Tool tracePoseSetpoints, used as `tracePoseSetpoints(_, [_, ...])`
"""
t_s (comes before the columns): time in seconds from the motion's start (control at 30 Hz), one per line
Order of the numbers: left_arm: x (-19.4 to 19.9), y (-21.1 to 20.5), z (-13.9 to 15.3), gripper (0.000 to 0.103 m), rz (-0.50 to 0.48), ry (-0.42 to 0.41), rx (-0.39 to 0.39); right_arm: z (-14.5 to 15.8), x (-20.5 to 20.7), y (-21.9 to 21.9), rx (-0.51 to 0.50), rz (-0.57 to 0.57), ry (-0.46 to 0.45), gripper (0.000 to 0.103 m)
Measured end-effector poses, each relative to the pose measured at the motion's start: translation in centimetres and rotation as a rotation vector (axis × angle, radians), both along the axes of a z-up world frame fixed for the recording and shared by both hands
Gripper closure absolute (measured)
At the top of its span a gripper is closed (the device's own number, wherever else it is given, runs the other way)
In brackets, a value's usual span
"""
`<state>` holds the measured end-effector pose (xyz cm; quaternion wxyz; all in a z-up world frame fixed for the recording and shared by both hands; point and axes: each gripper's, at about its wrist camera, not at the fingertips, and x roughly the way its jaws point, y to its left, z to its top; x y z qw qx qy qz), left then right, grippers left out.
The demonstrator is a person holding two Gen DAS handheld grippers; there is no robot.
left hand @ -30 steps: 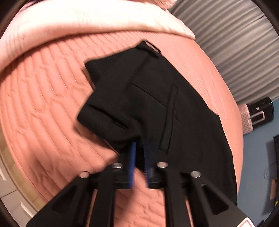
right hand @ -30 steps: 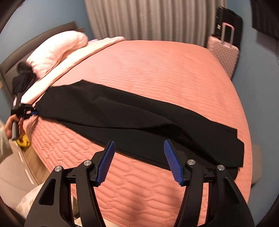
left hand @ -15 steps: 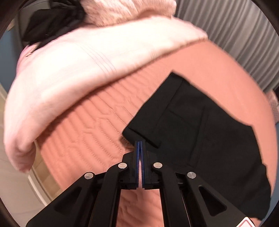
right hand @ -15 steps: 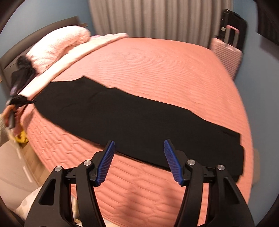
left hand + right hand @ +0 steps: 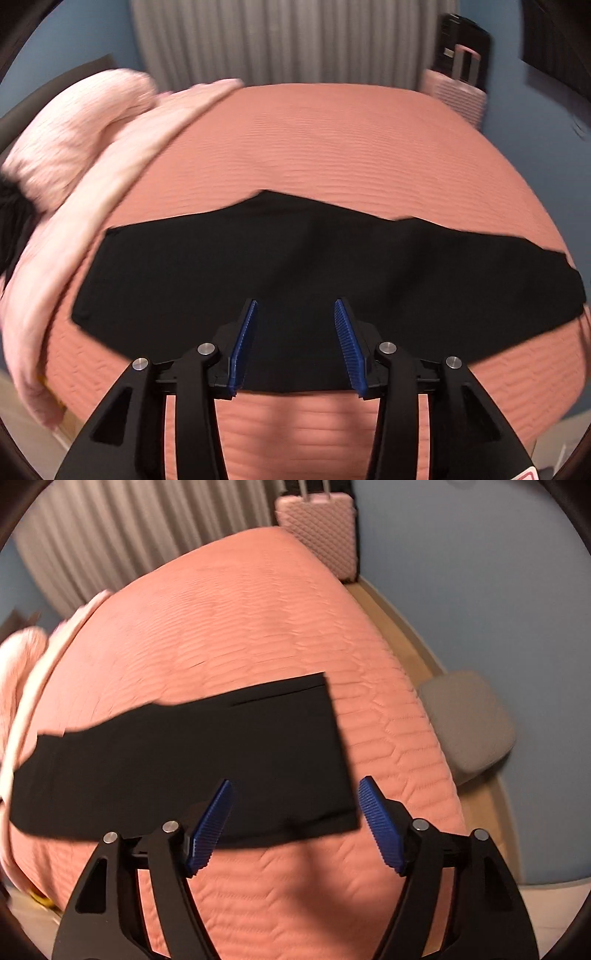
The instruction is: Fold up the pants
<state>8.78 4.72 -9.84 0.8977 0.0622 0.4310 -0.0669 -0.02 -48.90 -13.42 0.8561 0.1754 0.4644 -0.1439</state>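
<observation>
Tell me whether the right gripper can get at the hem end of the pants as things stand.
Probably yes. The right gripper is open just above the hem end of the black pants, which lie flat on the bedspread with nothing over them.

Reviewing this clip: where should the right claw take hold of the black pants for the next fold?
Probably the cuff end of the pants, at its near corner. That straight edge lies flat on the bedspread just ahead of the open right claw, so come down from the near side.

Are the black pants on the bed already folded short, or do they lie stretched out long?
Stretched out long. The black pants lie flat as one long strip across the pink bedspread; no end is turned back over the rest.
</observation>
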Motion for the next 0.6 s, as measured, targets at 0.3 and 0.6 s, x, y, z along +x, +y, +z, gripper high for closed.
tracePoseSetpoints(0.3, [-1.6, -10.7, -1.3, 0.061, -0.165, 0.04, 0.038, 0.8, 3.7, 1.1, -0.031, 0.159, -0.012, 0.099])
tracePoseSetpoints(0.6, [-1.3, -9.9, -1.9, 0.057, -0.126, 0.076, 0.038, -4.4, -0.2, 0.2, -0.06, 0.193, 0.155, 0.096])
